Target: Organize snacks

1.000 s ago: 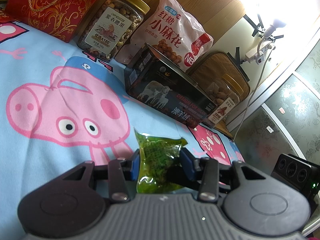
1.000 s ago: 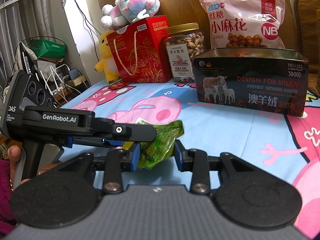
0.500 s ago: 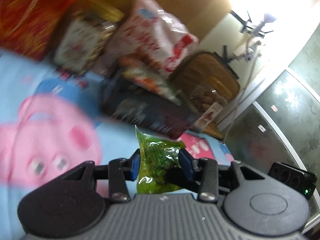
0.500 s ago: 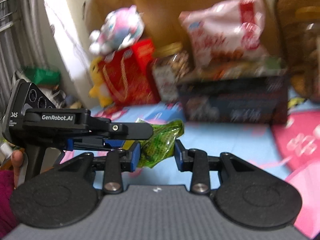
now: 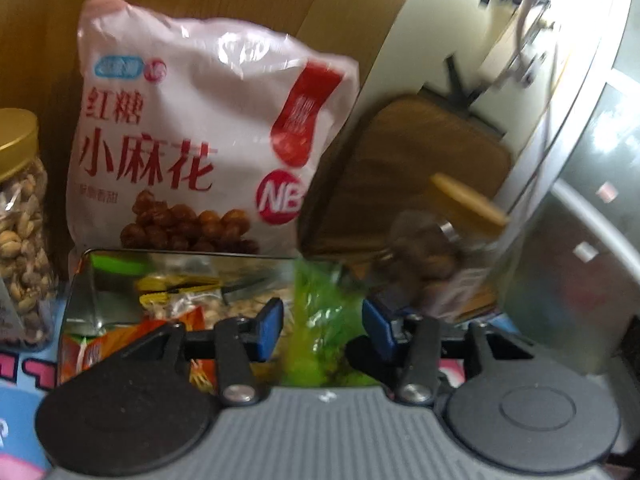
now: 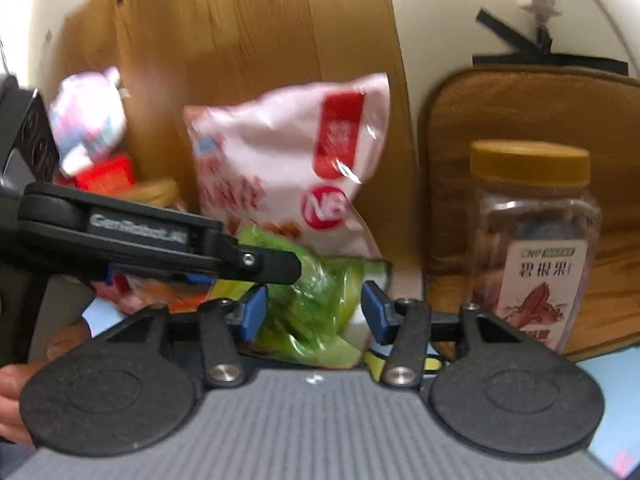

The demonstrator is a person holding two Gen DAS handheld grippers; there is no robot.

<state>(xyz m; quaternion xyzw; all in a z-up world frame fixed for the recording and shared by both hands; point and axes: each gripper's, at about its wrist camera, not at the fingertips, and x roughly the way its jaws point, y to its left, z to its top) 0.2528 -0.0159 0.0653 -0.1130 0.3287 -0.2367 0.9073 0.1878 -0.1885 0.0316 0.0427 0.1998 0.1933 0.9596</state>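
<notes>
A green snack packet (image 5: 320,320) sits between the blue pads of my left gripper (image 5: 322,322), over the open metal tin (image 5: 84,292) that holds several snack packs. The pads now stand apart from the packet. In the right wrist view the same green packet (image 6: 312,308) lies between the pads of my right gripper (image 6: 312,312), which are also spread with gaps on both sides. The left gripper's black body (image 6: 160,240) crosses that view just above the packet.
A pink bag of fried dough twists (image 5: 208,140) leans on the wooden headboard behind the tin. A jar of nuts (image 5: 20,220) stands at the left, a pecan jar (image 6: 536,240) at the right before a brown cushion (image 6: 520,120). A plush toy (image 6: 88,116) sits far left.
Both grippers rose and moved forward from the bedsheet to above the tin with the green packet. The pads of both grippers have spread wider around it.
</notes>
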